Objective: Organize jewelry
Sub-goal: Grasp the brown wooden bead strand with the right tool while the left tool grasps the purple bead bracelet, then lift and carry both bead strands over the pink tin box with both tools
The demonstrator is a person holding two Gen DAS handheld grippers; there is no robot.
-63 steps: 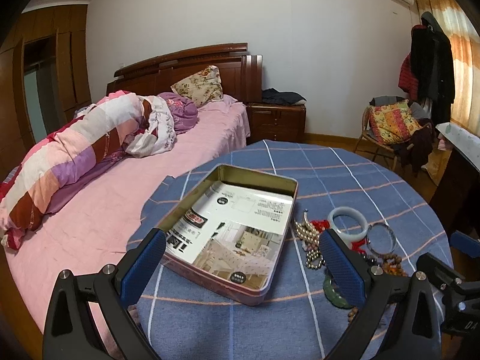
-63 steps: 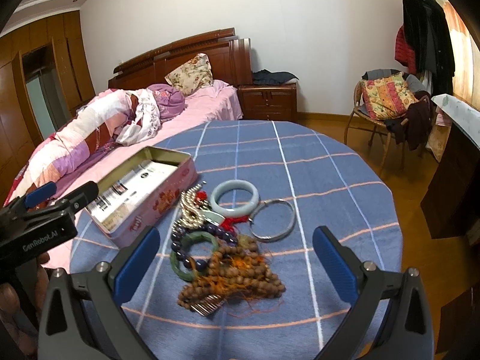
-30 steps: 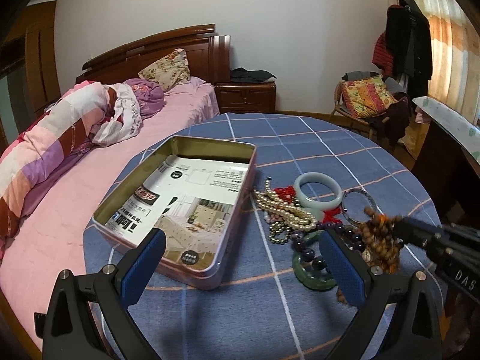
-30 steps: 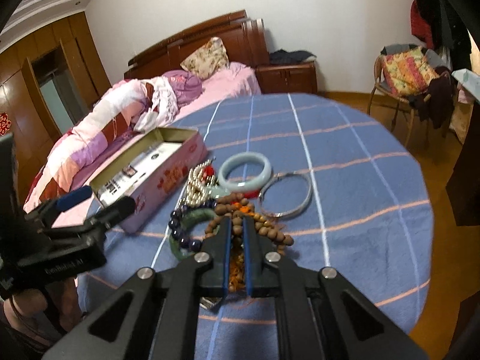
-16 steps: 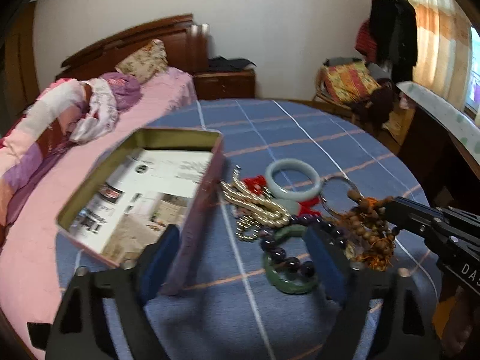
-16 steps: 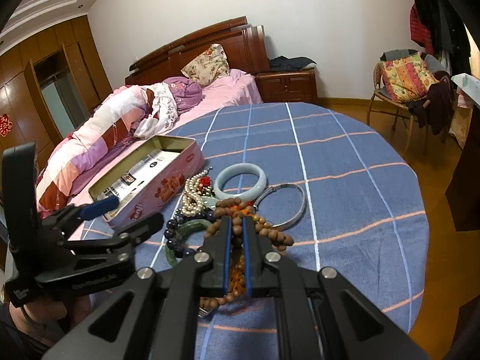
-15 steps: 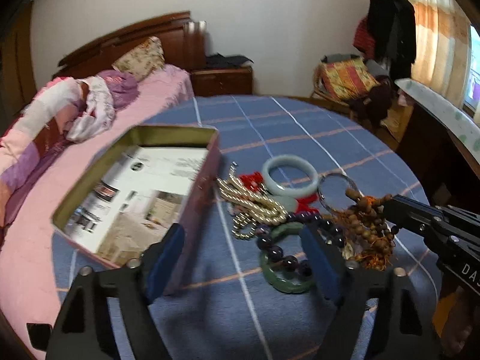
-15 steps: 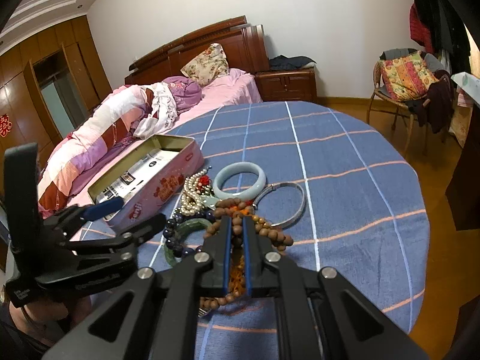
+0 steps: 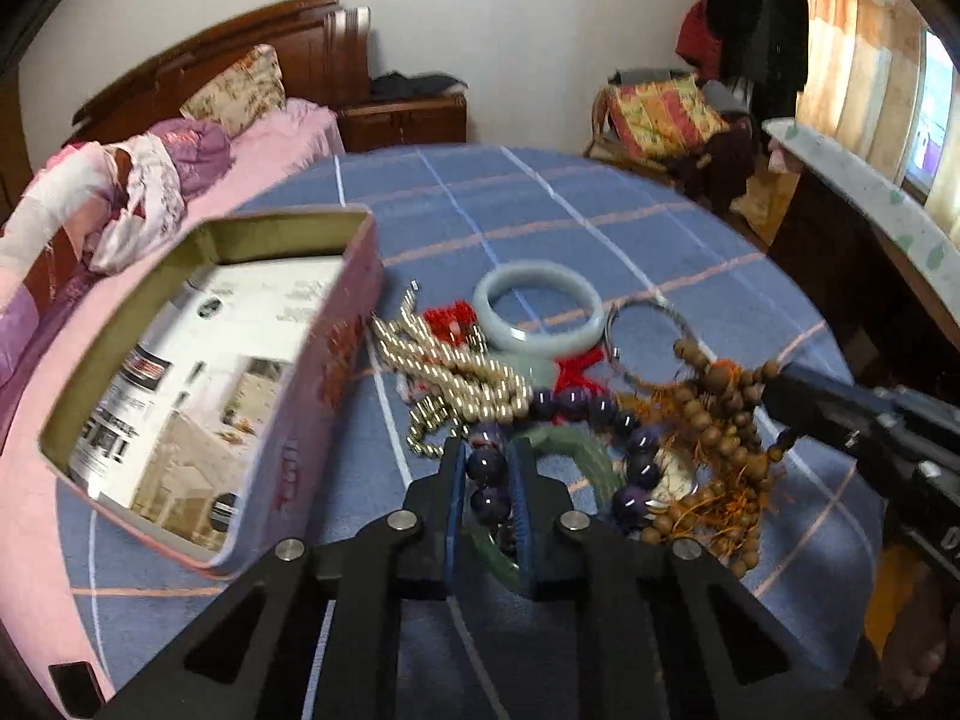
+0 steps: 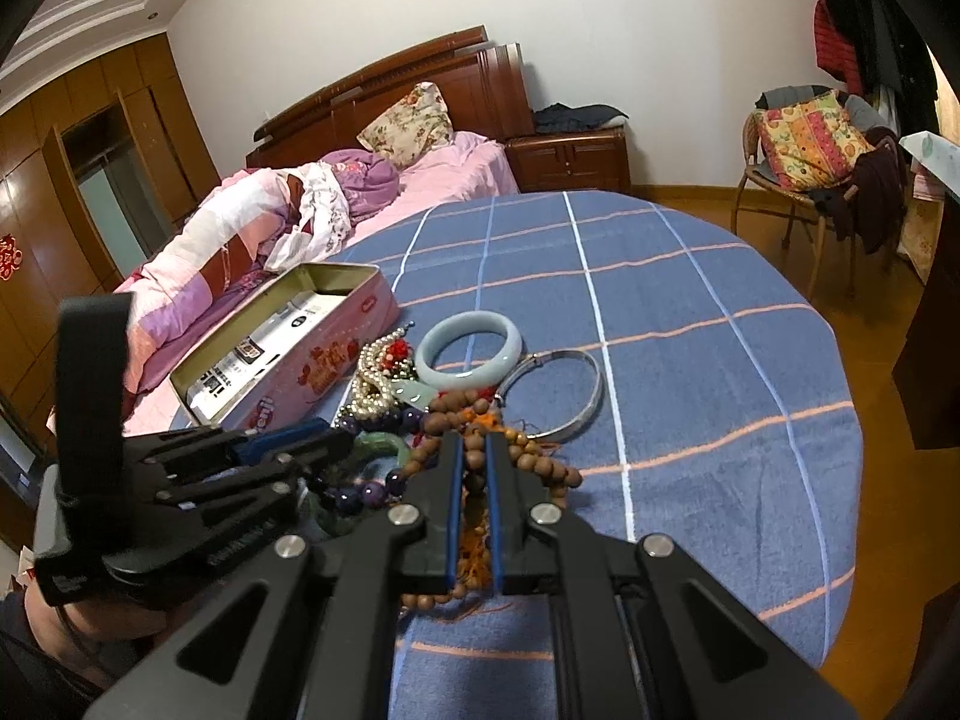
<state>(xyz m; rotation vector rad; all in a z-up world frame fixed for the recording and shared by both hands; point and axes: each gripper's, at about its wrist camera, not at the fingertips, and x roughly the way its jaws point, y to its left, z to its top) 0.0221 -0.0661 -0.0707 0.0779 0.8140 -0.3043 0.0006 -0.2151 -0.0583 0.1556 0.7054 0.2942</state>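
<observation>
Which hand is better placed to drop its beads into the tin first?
Left. Its claw is closing on the purple beads right beside the open tin; the right claw, shut on the wooden beads, is farther away.

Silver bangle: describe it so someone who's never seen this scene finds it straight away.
Start at the round table with the blue checked cloth, then go to the jewelry heap beside the pink tin box. The silver bangle lies flat on the heap's right edge, next to the pale jade bangle. It is the only thin bare metal hoop; its neighbours are thick stone rings or beaded strands.
</observation>
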